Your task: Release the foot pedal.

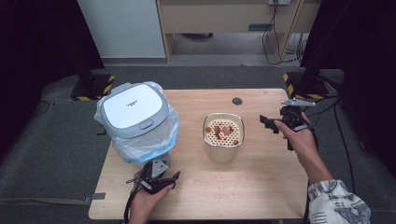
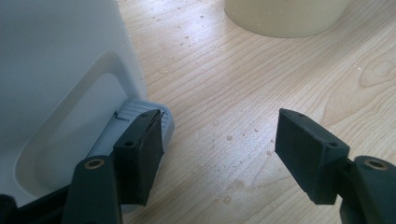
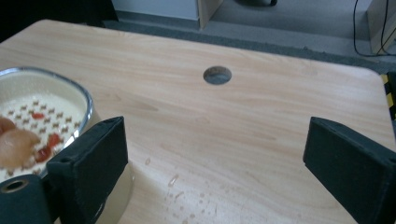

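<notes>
On grey carpet, wooden table (image 1: 261,186) with cable hole (image 1: 237,101), bin (image 1: 135,116), strainer tub (image 1: 223,136); left gripper (image 1: 169,179) and right gripper (image 1: 269,123) jaws apart, empty.

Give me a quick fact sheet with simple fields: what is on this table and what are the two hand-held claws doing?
Table: light wooden table with a round hole near the far edge
Bin: white lidded bin lined with a plastic bag, at the left
Container: cream container with a perforated insert holding reddish food scraps
Left gripper: jaws open, empty, one jaw beside the bin's grey pedal
Right gripper: jaws open, empty, just right of the container
Spills: small droplets on the wood
</notes>
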The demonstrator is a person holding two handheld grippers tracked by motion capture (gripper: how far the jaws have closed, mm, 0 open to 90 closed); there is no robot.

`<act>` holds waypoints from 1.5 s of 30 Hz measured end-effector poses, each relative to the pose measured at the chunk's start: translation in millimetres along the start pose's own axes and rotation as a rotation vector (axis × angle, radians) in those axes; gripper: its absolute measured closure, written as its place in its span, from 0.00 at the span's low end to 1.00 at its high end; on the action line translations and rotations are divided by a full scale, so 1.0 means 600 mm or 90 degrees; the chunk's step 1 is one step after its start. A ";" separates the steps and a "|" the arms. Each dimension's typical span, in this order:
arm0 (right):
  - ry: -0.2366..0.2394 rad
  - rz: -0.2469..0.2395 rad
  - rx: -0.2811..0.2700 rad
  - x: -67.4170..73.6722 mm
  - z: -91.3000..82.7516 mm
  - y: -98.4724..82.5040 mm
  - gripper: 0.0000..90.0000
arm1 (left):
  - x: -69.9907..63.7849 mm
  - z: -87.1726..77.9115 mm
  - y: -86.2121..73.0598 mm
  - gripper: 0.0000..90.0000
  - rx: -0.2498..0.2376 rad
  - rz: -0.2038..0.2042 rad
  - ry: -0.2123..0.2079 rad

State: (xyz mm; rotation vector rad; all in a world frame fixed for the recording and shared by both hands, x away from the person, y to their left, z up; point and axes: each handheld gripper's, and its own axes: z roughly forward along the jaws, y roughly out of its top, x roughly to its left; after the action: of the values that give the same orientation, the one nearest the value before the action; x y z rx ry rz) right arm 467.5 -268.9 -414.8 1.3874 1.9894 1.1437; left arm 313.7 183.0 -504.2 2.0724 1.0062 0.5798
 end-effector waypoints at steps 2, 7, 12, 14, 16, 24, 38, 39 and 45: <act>-0.001 0.001 0.008 -0.002 0.002 -0.009 0.08 | 0.000 0.001 0.000 0.35 0.002 0.001 -0.001; -0.004 0.005 0.020 -0.002 0.006 -0.032 0.08 | 0.000 0.002 0.000 0.34 0.002 0.005 -0.004; -0.003 0.002 0.029 0.001 0.008 -0.051 0.08 | -0.001 0.002 0.001 0.33 0.003 0.007 -0.004; -0.002 0.002 0.035 0.003 0.010 -0.058 0.08 | -0.001 0.003 0.001 0.33 0.003 0.007 -0.003; 0.001 0.003 0.040 0.006 0.013 -0.065 0.08 | -0.001 0.003 0.001 0.33 0.004 0.008 -0.003; 0.000 0.000 0.068 0.014 0.025 -0.095 0.08 | -0.002 0.003 0.001 0.33 0.002 0.009 -0.004; 0.000 0.006 0.115 0.020 0.049 -0.134 0.08 | -0.002 0.004 0.000 0.33 0.005 0.010 -0.003; -0.001 0.002 0.120 0.021 0.053 -0.136 0.07 | -0.001 0.003 0.000 0.33 0.004 0.011 -0.003; -0.008 0.002 0.136 0.030 0.070 -0.141 0.07 | -0.002 0.003 0.000 0.32 0.003 0.014 -0.003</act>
State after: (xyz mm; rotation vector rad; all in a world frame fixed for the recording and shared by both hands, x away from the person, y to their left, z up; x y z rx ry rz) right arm 446.5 -249.4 -506.5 1.4973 2.1519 0.9444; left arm 314.5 181.1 -505.3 2.0897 0.9851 0.5843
